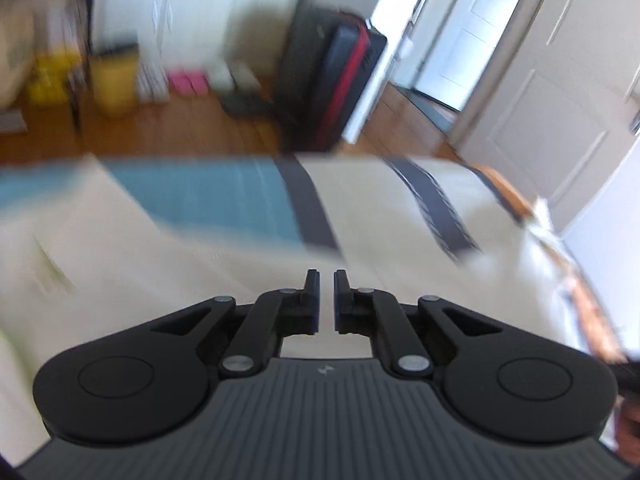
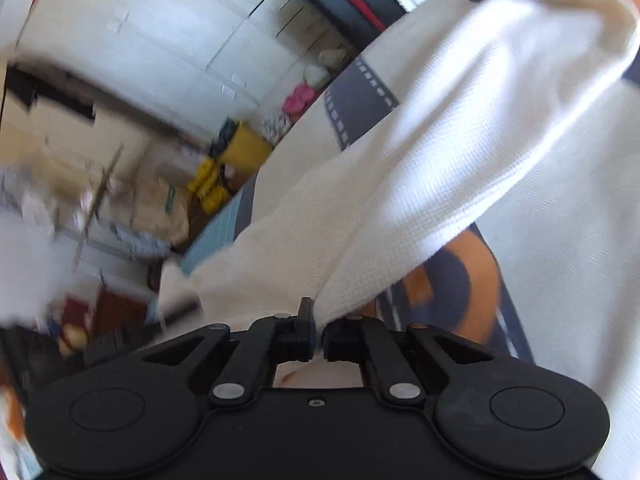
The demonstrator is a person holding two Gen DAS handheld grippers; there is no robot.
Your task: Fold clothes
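Observation:
A white waffle-knit garment [image 2: 460,140] stretches from the upper right of the right wrist view down to my right gripper [image 2: 318,308], which is shut on its lower edge; the cloth hides the right fingertip. Under it lies a cream bedspread [image 2: 560,280] with grey film-strip bands and orange shapes. In the blurred left wrist view my left gripper [image 1: 326,276] hovers low over a cream surface [image 1: 200,280] beside a blue patch [image 1: 208,196]. Its pads stand a thin slit apart. Cream shows in the slit, and I cannot tell whether that is pinched fabric or the surface below.
Past the bed's far edge is a wooden floor [image 1: 180,132] with a yellow bin [image 1: 114,84], pink items [image 1: 188,80] and a black and red suitcase [image 1: 332,80]. An open doorway [image 1: 452,40] is at the right. White wardrobe doors [image 2: 160,40] and boxes fill the left.

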